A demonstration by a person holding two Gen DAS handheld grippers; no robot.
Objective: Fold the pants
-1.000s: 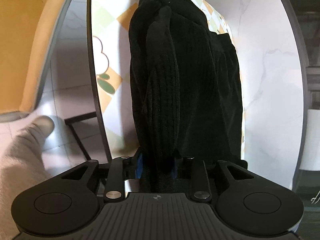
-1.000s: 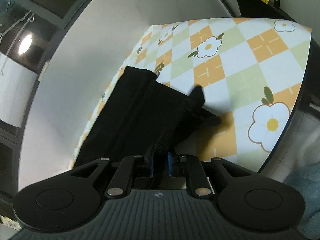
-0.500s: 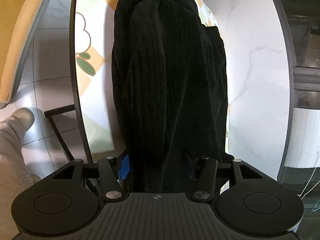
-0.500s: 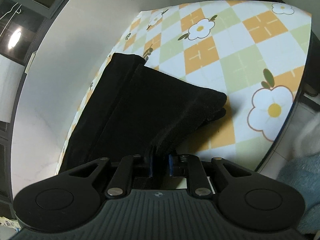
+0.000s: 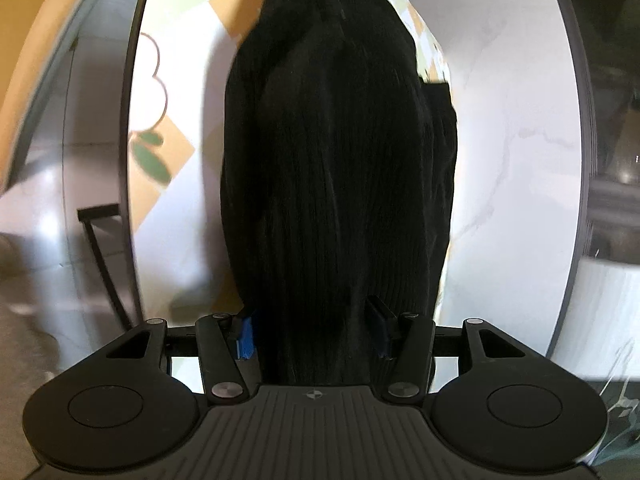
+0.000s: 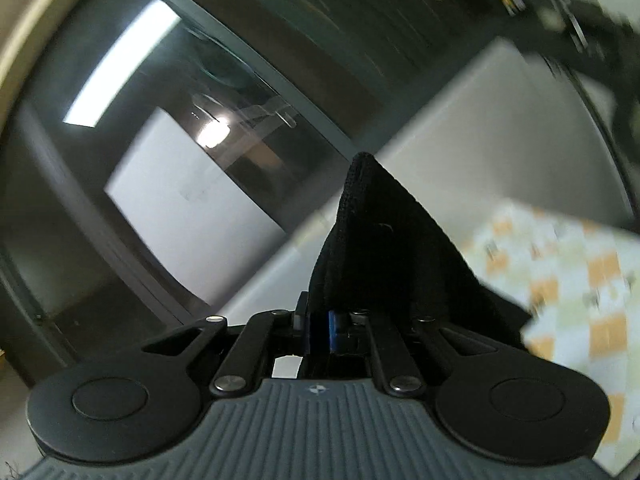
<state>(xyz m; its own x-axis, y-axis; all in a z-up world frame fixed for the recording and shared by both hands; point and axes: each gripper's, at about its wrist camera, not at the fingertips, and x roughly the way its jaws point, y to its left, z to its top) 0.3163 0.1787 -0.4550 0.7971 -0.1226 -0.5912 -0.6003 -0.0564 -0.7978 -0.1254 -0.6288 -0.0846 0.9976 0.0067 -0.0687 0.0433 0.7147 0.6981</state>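
Note:
The black ribbed pants [image 5: 340, 160] lie folded lengthwise on the table, running away from my left gripper [image 5: 311, 334]. Its jaws stand wide apart, open, with the near end of the fabric lying loosely between the blue pads [image 5: 245, 336]. In the right wrist view, my right gripper [image 6: 320, 328] is shut on a corner of the pants [image 6: 380, 248]. That corner stands up in a dark peak above the fingers, lifted off the table. The view is tilted up and blurred.
A checked flower-print cloth [image 5: 168, 128] covers part of the round white marble table [image 5: 512, 160]; the cloth [image 6: 580, 280] also shows low right. The table's dark rim [image 5: 130, 160] runs along the left, with floor and a yellow chair [image 5: 36, 40] beyond. Dark windows [image 6: 180, 140] fill the background.
The left gripper's jaws have spread apart and let go of the pants. The right gripper has lifted and swung upward with its corner of the fabric, away from the table surface.

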